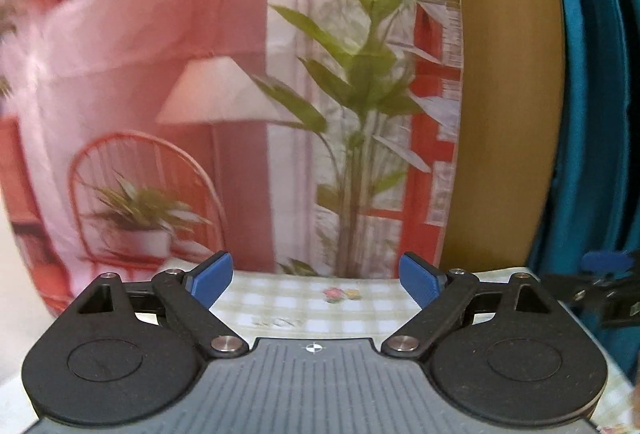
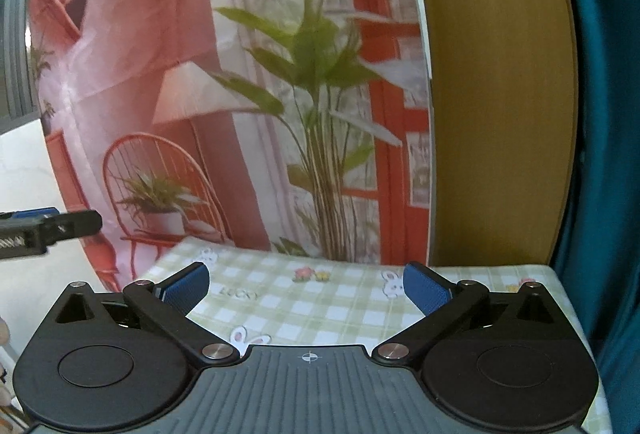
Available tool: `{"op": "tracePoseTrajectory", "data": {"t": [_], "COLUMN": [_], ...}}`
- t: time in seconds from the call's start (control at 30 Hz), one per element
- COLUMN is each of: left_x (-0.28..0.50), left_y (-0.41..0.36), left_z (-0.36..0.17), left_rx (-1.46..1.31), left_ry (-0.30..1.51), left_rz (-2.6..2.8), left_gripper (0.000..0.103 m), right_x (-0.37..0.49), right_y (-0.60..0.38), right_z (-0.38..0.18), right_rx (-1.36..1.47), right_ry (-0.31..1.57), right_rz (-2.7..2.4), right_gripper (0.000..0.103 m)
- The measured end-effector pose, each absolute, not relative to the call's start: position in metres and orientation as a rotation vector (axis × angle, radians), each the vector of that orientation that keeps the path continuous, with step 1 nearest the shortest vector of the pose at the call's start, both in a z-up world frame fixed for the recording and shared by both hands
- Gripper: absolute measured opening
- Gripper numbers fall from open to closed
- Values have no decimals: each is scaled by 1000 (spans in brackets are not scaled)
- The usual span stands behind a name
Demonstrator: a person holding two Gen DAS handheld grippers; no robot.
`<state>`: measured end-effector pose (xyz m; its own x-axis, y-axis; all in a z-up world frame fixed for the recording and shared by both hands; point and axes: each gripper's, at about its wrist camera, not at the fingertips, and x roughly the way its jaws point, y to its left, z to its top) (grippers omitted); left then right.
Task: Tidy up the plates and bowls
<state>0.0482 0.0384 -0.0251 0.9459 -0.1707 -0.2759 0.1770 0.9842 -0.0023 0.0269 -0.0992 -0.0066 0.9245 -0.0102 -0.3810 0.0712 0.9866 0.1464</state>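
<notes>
Cannot place the plates or the bowls from either wrist view.

Looking along the left gripper (image 1: 316, 270): spread wide, blue pads (image 1: 212, 280) well apart, closing on nothing, only checked tablecloth (image 1: 296, 308) showing between them. Poised above the near part of that cloth, fingers pointed toward the far edge. Over at the far right of the same view, just past the cloth's right corner, a sliver of the right gripper (image 1: 608, 288), too blurred there to judge its spread.

Looking along the right gripper's own camera: likewise wide apart, blue pads (image 2: 426, 288) clear of each other, gripping nothing. Between them, green-and-white checks with a small flower print (image 2: 310, 274), a white rabbit print (image 2: 392, 286) near the right pad, another rabbit close to the gripper body, and the word LUCKY (image 2: 240, 293) near the left pad. At the far left of this view, off the cloth's left side, the tip of the other tool seen side-on.

Behind the table, standing upright against its far edge, a printed backdrop (image 1: 160, 74): pink and red room scene with a lamp, a wire chair holding a potted plant, and a tall leafy plant by a window. Just right of the backdrop, a plain wooden panel (image 1: 508, 94). Right of that again, teal curtain (image 1: 592, 114) hanging down beside the table's right side.
</notes>
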Motion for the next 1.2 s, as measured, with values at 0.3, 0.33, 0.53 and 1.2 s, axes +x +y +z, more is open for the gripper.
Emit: {"op": "tracePoseTrajectory", "data": {"t": [0.3,0.33,0.53,1.2], "left_x": [24,22,11,5], "left_y": [47,48,53,52], "left_z": [-5,-3,7,8], "left_rx": [12,9,-20,-26], "left_ry": [232,227,212,221], "left_rz": [-147,-143,-147,-145], "left_gripper": [92,92,92,92], "right_x": [12,11,7,-3], "right_y": [-89,-88,-83,-81], "right_z": [15,16,24,35], "right_rx": [161,159,154,154], "right_ry": [353,351,334,294], "right_rz": [-24,-26,-28,-46], "right_gripper": [103,103,103,103]}}
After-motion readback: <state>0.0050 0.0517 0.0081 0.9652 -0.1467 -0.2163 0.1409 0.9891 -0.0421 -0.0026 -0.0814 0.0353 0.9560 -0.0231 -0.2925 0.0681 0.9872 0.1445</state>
